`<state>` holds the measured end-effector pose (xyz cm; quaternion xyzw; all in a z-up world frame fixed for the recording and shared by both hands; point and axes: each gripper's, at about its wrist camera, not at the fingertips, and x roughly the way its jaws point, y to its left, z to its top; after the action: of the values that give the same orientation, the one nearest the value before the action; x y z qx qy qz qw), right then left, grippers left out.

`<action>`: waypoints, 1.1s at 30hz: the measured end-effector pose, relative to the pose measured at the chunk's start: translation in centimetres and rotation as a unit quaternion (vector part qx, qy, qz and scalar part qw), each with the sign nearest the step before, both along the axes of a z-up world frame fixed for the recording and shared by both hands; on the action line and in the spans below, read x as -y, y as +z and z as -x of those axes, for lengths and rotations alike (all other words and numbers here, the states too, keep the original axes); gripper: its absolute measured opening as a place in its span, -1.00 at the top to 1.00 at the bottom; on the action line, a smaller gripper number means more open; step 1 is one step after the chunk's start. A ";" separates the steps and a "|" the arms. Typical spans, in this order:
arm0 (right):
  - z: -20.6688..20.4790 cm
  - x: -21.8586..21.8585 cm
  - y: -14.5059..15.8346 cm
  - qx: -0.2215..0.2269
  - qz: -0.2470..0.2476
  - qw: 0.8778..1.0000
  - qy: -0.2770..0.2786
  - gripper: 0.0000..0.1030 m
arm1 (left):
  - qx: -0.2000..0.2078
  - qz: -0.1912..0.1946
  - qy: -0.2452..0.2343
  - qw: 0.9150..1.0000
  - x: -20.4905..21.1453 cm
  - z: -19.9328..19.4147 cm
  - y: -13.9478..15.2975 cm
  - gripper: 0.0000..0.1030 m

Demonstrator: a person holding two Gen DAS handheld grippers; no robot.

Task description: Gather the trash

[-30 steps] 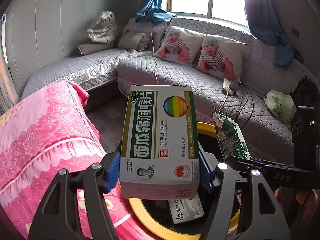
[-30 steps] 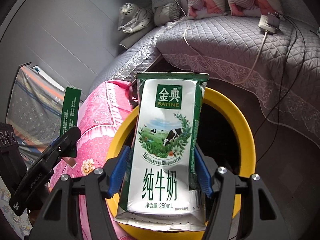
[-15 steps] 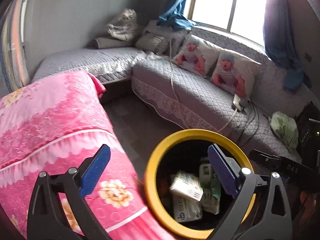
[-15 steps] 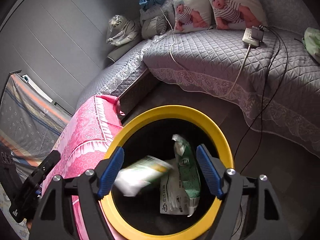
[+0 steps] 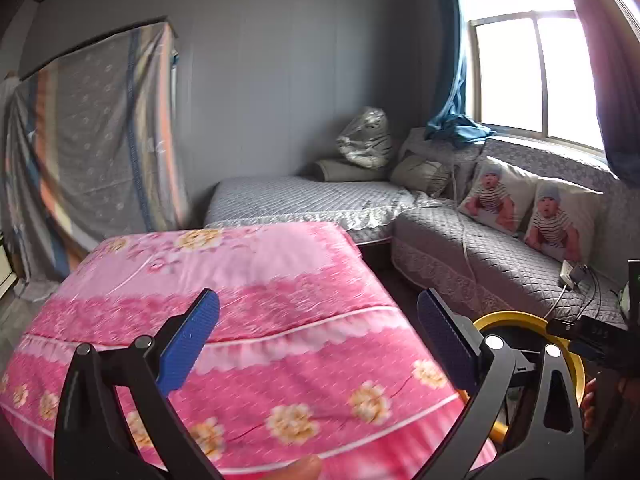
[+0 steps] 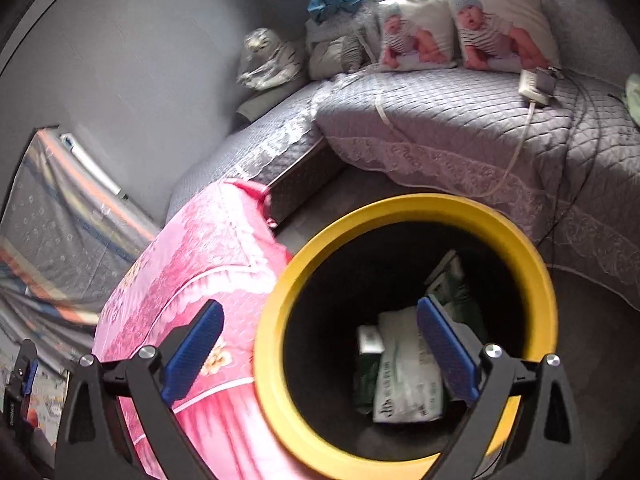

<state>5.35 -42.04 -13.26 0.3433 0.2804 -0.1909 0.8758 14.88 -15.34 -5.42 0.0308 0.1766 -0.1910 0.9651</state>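
A black bin with a yellow rim (image 6: 276, 320) stands on the floor beside the pink quilt; its rim (image 5: 508, 318) also shows at the lower right of the left wrist view. Inside lie the white and green milk carton (image 6: 408, 372), a green and white box (image 6: 370, 344) and other green packaging (image 6: 452, 280). My right gripper (image 6: 316, 336) hangs over the bin's near left rim, its jaws opening, nothing between them. My left gripper (image 5: 318, 326) is open and empty over the pink quilt (image 5: 248, 308), left of the bin. The right gripper's body (image 5: 592, 336) shows at the far right.
A grey quilted corner sofa (image 6: 460, 132) runs behind the bin, with two baby-print cushions (image 6: 504, 40), a power strip and cables (image 6: 534, 84). A striped cloth (image 5: 92, 144) covers something against the left wall. A window (image 5: 532, 76) is at the back right.
Both grippers opened and dropped their loads into the bin: the left its medicine box, the right its milk carton. The left gripper then swung left and up, over the pink quilt.
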 end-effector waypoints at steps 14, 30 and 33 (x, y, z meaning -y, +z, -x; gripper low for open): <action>0.1 -19.2 8.1 0.141 0.207 0.964 0.089 -0.84 | 0.054 0.030 0.102 0.993 -13.2 8.4 3.5 -0.84; 3.6 -26.4 9.3 0.164 0.281 0.941 0.097 -0.84 | 0.080 0.069 0.177 0.979 -18.7 14.0 3.5 -0.84; 4.1 -26.5 9.4 0.172 0.292 0.937 0.088 -0.84 | 0.073 0.075 0.175 0.979 -18.8 13.9 3.3 -0.84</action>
<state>1.30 -15.52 -3.83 0.0742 0.0866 -0.1249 0.9856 0.99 3.41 -2.08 -0.0593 0.0929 -0.0295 0.9935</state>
